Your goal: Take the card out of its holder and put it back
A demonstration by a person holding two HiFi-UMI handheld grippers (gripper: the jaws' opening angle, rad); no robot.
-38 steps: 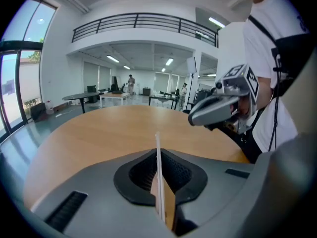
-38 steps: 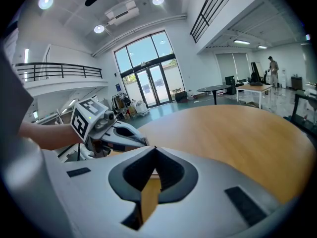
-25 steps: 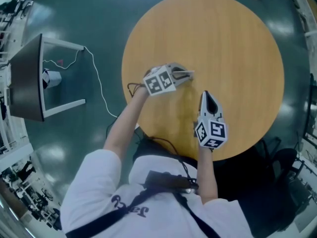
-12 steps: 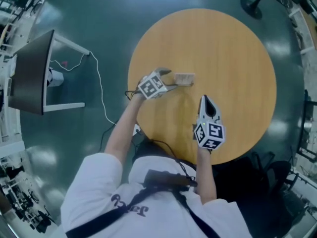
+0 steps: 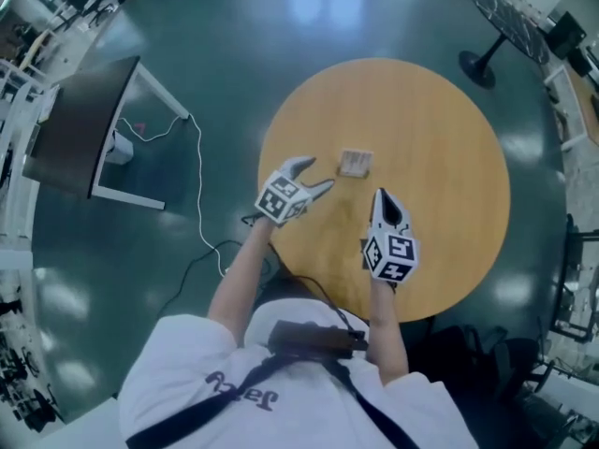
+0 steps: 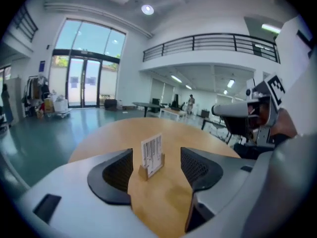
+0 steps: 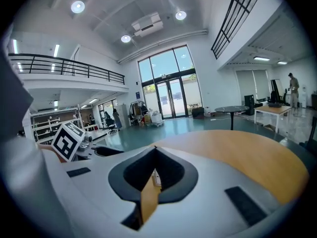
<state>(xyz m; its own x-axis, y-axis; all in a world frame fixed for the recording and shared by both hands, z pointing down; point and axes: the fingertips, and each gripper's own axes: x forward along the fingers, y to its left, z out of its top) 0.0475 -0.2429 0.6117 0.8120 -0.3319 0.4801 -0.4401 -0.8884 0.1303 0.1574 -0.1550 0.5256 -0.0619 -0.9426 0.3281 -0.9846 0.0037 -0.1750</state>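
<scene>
A white card with printed bars stands in its small wooden holder on the round wooden table; the left gripper view shows it upright. My left gripper is left of the holder and apart from it. Its jaws have just been opening and stand wide, with nothing between them. My right gripper hovers near the holder's front right, shut and empty. Part of the card shows through the slit below its tips.
A dark monitor on a white stand sits on the floor at left, with a white cable running toward the table. A black round-footed stand is at the far right. The table's edge lies just behind both hands.
The left gripper let go of the card in its holder, opened wide and drew back to the left. The right gripper rose slightly and stayed shut.
</scene>
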